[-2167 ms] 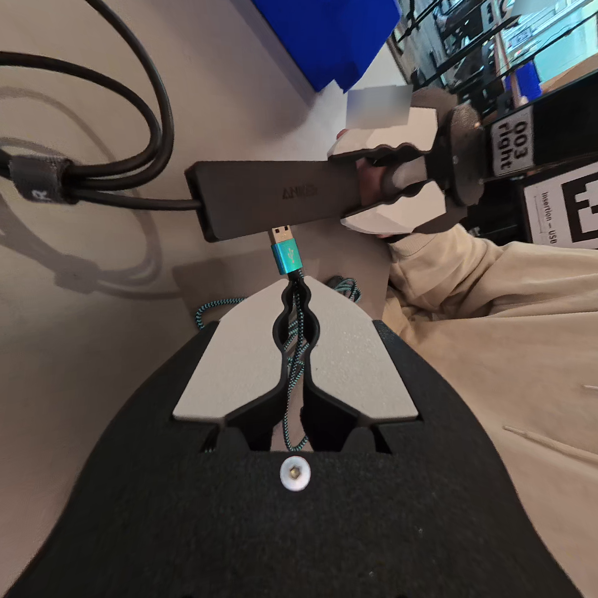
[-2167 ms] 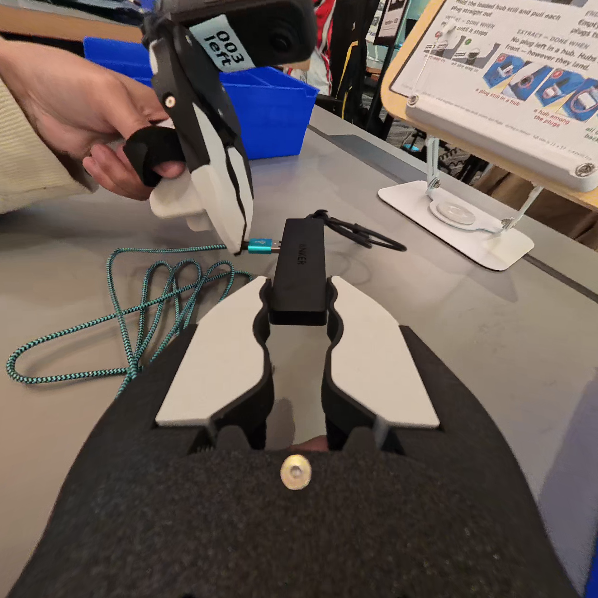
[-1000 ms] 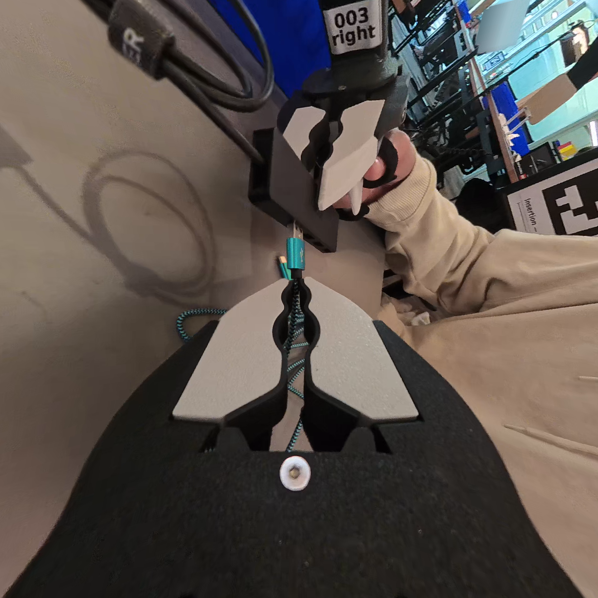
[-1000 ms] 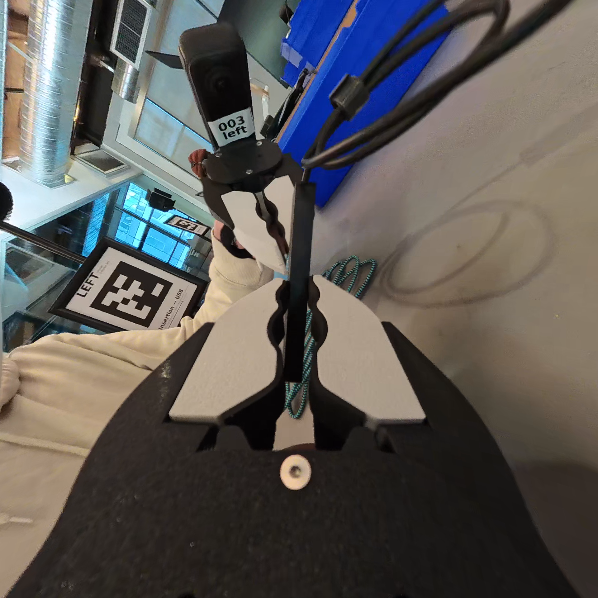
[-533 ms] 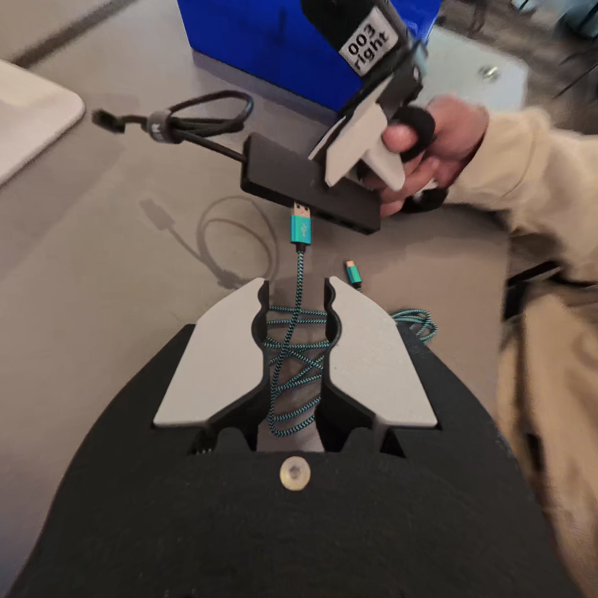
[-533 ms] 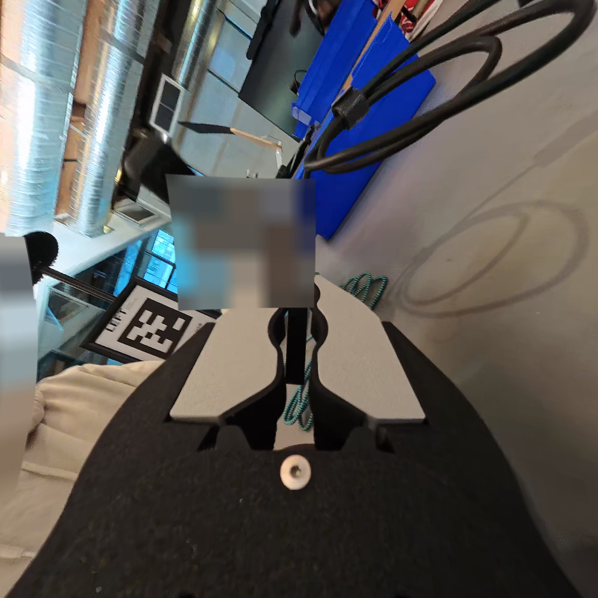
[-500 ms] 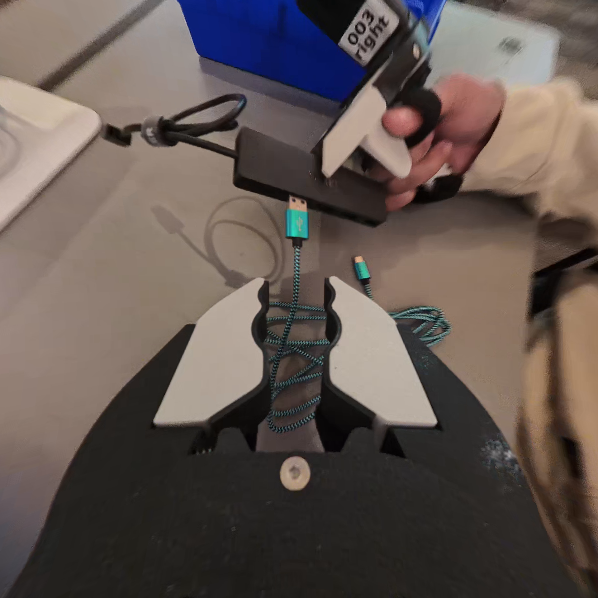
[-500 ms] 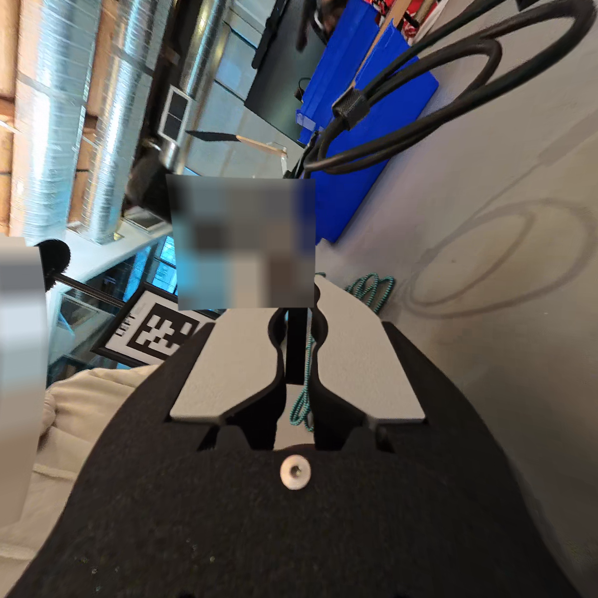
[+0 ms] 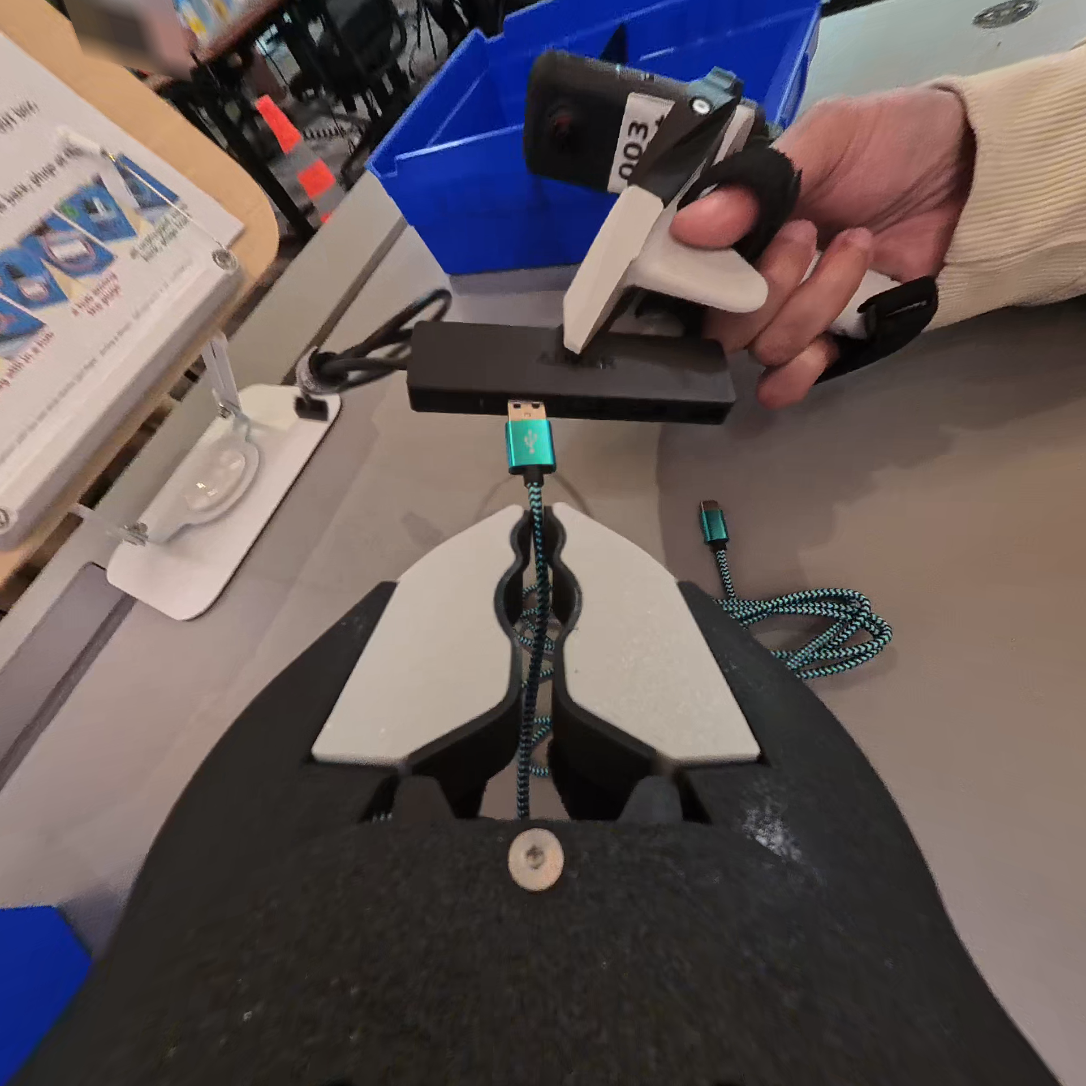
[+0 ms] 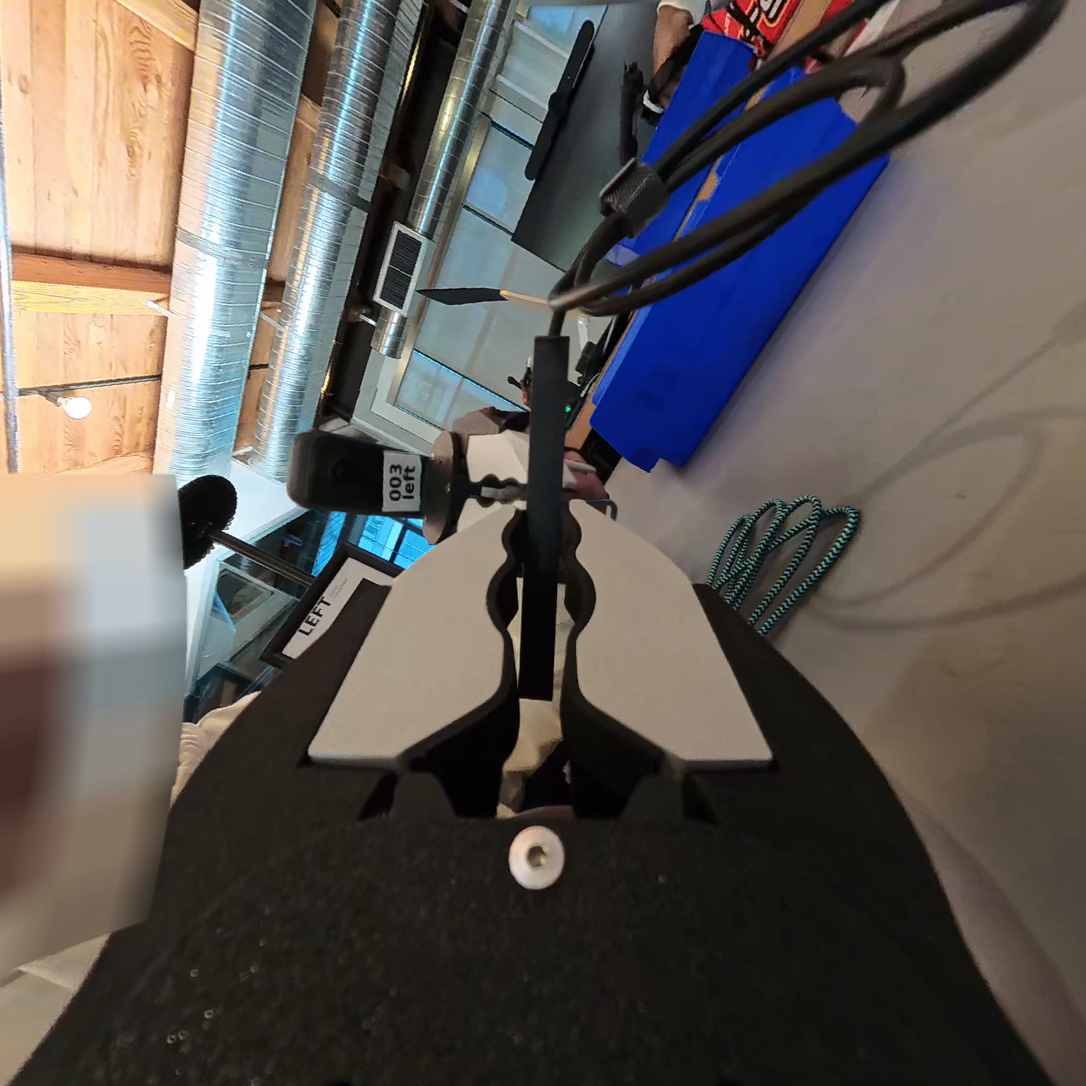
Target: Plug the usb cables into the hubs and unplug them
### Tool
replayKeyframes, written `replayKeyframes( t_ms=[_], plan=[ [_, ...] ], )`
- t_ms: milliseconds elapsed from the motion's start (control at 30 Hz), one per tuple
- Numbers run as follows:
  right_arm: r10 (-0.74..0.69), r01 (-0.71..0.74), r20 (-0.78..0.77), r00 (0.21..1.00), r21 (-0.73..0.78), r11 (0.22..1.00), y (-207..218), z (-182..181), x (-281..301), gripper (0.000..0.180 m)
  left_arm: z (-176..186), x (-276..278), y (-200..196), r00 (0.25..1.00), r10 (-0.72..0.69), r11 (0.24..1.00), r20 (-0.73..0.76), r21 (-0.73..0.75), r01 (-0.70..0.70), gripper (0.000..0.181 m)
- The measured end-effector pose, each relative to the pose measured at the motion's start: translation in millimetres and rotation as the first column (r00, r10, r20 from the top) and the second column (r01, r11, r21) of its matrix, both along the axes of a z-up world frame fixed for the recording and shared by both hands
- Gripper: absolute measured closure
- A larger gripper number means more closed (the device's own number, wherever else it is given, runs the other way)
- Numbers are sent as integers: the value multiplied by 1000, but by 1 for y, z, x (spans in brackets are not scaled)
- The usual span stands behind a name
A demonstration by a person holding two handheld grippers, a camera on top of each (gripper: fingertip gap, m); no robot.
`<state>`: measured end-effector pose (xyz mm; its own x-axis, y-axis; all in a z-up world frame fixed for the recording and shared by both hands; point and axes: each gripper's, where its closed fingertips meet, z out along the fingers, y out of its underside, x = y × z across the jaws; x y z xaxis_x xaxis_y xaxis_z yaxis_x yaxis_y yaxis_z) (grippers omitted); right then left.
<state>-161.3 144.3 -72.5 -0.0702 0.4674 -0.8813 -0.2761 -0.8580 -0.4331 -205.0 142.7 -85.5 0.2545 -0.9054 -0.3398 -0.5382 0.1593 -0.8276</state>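
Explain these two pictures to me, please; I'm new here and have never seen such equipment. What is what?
No robot: a person holds one pinching tool per hand, each with its own camera. The left view looks along the left tool, shut on a teal braided cable whose plug sits at a port of the black hub. The right tool grips that hub above the grey table. The right view sees the hub edge-on. A blue bin and an instruction stand sit behind.
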Motion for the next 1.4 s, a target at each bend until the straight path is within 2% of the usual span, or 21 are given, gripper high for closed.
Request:
replayKeyframes(
  t_ms=[333,600,833,967,1200,1400],
  plan=[
    [20,-22,-51,999,-38,999,-2,-6,-2,169,6,-1,-3,999,-39,996,12,83,38,178],
    [46,-53,-101,994,-66,996,-4,-8,-5,169,9,-2,-3,999,-50,995,20,90,48,178],
    [113,-113,-34,993,-13,993,-14,-9,-8,169,4,-7,-9,994,-84,988,-68,123,92,178],
    [100,-101,26,995,32,994,-13,-5,-8,169,2,-7,-10,993,-86,989,-82,116,95,178],
    [165,-169,87,982,47,984,-11,-1,-13,161,5,-10,-12,992,-90,988,-87,116,100,178],
    [232,-234,42,972,59,970,-16,3,-12,169,4,-10,-16,991,-110,989,-77,89,116,178]
  ],
)
